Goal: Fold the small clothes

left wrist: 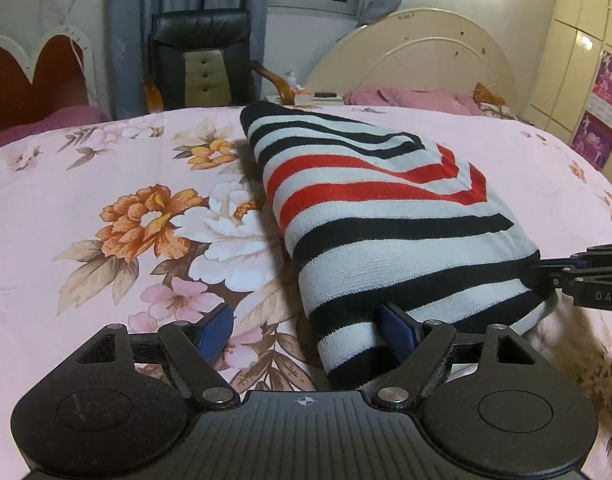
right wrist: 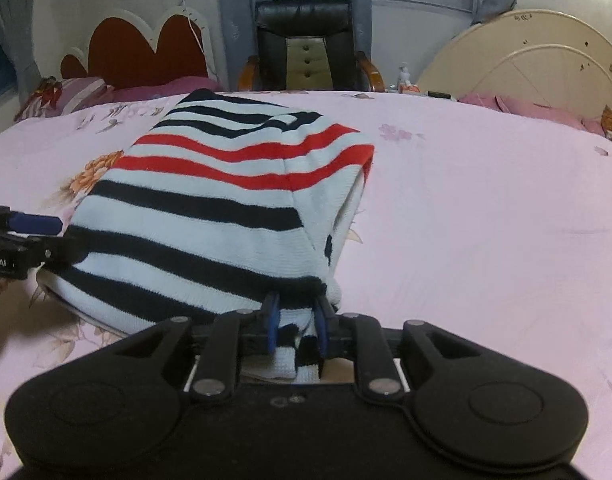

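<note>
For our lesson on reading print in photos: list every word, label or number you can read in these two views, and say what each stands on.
"DAS": white letters on the black right gripper, cut off at the frame edge in the left wrist view.
"bot.AI": white letters on the black left gripper, start cut off in the right wrist view.
Pink wall posters: any print too blurred to read.
Striped knitted garment: no text visible.

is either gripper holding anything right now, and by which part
The right gripper pinches the striped sweater at its near hem edge, close to the corner. The left gripper stands open, one finger against the sweater's near end, gripping nothing.
</note>
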The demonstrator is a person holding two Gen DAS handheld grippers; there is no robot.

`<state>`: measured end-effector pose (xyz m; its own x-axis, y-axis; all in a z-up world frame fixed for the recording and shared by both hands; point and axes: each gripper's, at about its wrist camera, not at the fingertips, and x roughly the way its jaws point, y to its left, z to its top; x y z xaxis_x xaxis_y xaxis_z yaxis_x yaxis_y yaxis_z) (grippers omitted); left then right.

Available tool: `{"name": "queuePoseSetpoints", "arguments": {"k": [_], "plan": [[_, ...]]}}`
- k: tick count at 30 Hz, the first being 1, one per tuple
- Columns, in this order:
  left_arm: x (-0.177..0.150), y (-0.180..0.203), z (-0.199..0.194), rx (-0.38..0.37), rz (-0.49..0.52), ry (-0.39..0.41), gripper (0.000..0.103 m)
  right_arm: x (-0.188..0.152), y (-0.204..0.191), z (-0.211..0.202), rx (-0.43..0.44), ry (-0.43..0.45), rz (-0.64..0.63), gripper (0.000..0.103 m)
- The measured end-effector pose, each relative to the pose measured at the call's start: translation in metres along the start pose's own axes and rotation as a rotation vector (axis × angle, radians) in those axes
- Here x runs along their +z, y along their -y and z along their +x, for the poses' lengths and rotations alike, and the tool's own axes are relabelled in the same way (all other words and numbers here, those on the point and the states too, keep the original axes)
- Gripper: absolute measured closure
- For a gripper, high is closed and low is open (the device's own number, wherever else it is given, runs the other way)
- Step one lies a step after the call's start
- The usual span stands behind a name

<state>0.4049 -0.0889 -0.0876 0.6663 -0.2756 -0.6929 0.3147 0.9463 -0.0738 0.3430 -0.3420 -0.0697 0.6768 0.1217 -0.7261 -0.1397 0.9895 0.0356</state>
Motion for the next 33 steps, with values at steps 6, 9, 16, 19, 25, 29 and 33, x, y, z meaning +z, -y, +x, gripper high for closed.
{"name": "queuePoseSetpoints", "arguments": {"k": [6,9,16,19,25,29,33], "plan": [[0.012,-0.021,-0.008,-0.058,-0.105,0.039,0.013,0.008,0.046,-0.012,0.155,0.003,0.280,0.044],[0.023,-0.042,0.001,-0.175,-0.253,0.024,0.013,0.010,0.082,-0.007,0.245,0.014,0.484,0.044],[0.032,-0.057,0.041,-0.326,-0.424,-0.052,0.028,0.021,0.116,0.036,0.417,-0.066,0.658,0.041],[0.030,-0.059,0.059,-0.379,-0.470,-0.123,0.029,0.019,0.124,0.056,0.454,-0.120,0.697,0.040],[0.026,-0.070,0.084,-0.492,-0.563,-0.170,0.029,0.024,0.122,0.083,0.579,-0.162,0.717,0.038],[0.032,-0.070,0.098,-0.523,-0.587,-0.166,0.029,0.039,0.109,0.094,0.596,-0.166,0.658,0.036],[0.040,-0.063,0.105,-0.520,-0.561,-0.172,0.029,0.048,0.099,0.098,0.608,-0.163,0.612,0.035]]}}
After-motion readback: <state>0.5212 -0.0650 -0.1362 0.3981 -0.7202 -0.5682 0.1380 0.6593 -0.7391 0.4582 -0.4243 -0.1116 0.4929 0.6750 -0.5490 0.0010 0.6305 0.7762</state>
